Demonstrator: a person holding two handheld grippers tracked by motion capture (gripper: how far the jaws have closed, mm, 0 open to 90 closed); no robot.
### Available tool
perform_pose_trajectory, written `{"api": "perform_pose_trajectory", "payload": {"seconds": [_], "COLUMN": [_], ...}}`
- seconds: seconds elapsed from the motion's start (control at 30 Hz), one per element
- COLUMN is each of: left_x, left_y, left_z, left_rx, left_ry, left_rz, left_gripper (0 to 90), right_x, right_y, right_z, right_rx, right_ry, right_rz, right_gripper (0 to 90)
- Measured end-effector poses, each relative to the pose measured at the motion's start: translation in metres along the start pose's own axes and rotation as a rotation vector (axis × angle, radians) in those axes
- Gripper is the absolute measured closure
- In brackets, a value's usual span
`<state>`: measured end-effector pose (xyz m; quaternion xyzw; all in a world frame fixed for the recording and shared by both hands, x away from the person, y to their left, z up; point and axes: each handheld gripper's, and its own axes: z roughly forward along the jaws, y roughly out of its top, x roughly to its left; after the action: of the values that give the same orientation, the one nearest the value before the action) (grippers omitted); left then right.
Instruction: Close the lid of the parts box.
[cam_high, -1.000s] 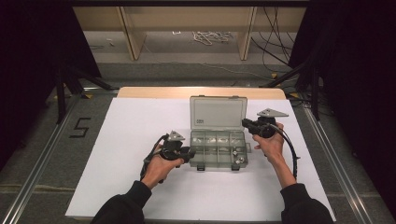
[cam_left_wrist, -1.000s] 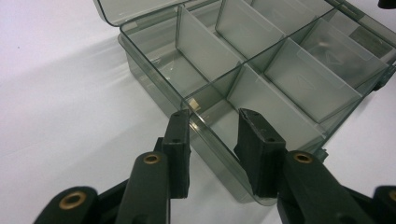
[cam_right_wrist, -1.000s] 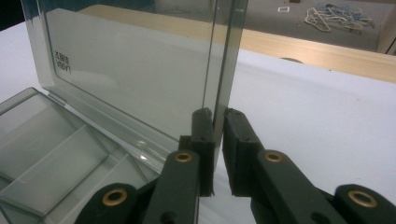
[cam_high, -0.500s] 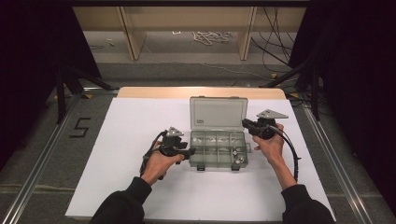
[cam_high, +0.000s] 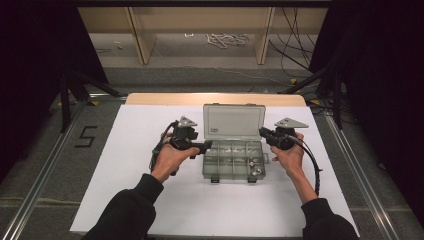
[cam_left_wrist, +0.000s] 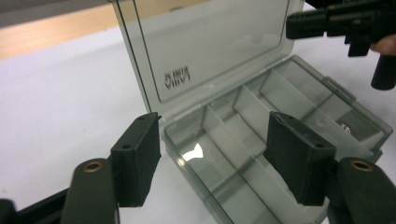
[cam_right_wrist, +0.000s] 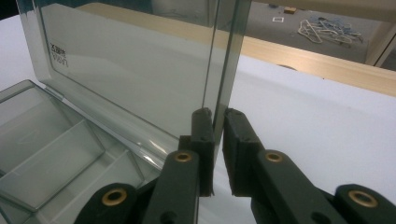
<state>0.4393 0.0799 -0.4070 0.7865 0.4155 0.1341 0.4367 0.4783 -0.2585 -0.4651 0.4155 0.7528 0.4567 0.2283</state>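
Just right of left gripper (cam_high: 206, 146): box (cam_high: 234, 160)

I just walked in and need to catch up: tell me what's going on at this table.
A person works on a clear compartment box with a gripper in each hand. The right gripper is shut on the edge of the upright lid, holding it open. The left gripper hangs over the box's near corner; its jaws have just been opening, with nothing pressed between them. A few small metal parts lie in the compartments.
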Motion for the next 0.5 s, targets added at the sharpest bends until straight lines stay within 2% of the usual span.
{"api": "perform_pose_trajectory", "payload": {"seconds": [0.27, 0.4, 0.43, 0.5], "left_x": [-0.001, 0.001, 0.002, 0.003], "left_y": [0.030, 0.041, 0.044, 0.049], "left_z": [-0.005, -0.005, -0.006, -0.005], "left_rx": [-0.033, -0.043, -0.037, -0.037], "left_ry": [0.025, 0.033, 0.038, 0.045], "left_rz": [0.035, 0.024, 0.028, 0.034], "left_gripper": [33.0, 32.8, 33.3, 33.4], "right_x": [0.000, 0.001, 0.000, 0.001], "right_y": [-0.001, -0.001, -0.001, -0.002], "right_z": [-0.001, -0.001, -0.001, -0.001], "right_rx": [-0.013, -0.013, -0.024, -0.019], "right_ry": [-0.014, 0.000, -0.010, -0.008], "right_rz": [-0.023, -0.013, -0.029, -0.025], "right_gripper": [83.4, 83.4, 83.4, 83.4]}}
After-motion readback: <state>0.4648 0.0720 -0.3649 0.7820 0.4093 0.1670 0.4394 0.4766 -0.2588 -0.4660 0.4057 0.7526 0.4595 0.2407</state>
